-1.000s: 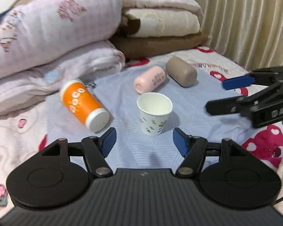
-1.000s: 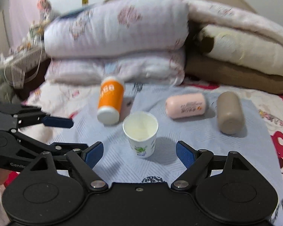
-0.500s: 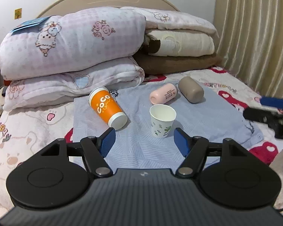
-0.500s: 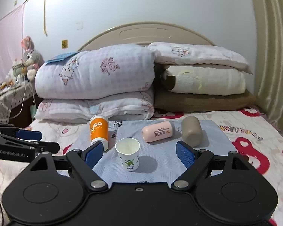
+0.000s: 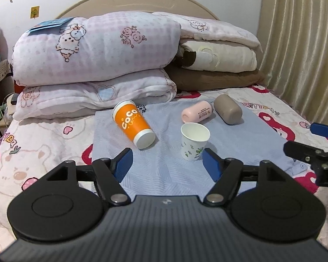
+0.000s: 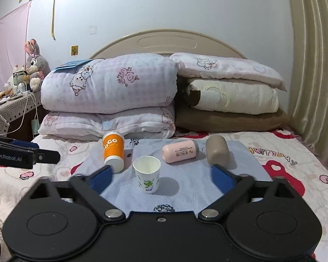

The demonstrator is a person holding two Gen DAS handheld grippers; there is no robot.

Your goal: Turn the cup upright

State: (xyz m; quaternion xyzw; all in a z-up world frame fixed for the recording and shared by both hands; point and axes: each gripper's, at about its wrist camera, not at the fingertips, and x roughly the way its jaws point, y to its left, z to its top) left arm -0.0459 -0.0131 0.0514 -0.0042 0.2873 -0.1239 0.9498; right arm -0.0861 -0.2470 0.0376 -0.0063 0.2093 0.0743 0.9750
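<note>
**Both grippers back away; one cup upright, three things still on their sides**

Over the last second both wrist views have pulled back and risen: the cups that filled the lower frame now sit small and farther off, and the headboard and wall have come into sight. That reads as a retreat after a placement. The white paper cup (image 5: 194, 140) with the green leaf print stands upright, mouth up, near the middle of the blue cloth (image 5: 240, 152), just as it stood a second ago, so that flip looks done.

What remains, as a judgement: the orange COCO cup (image 5: 133, 123) lies tilted on its side to the left of the paper cup, its white end toward the camera, and the pink bottle (image 5: 196, 114) and the taupe bottle (image 5: 228, 111) lie on their sides behind it. If the task covers the orange cup, it is the likely next target.

The left gripper (image 5: 167, 163) has its blue pads (image 5: 124, 163) spread wide, grasping nothing and touching nothing. The right gripper (image 6: 161, 178) is likewise released, pads (image 6: 100, 178) wide apart, with the paper cup seen between them but well beyond their tips.
</note>
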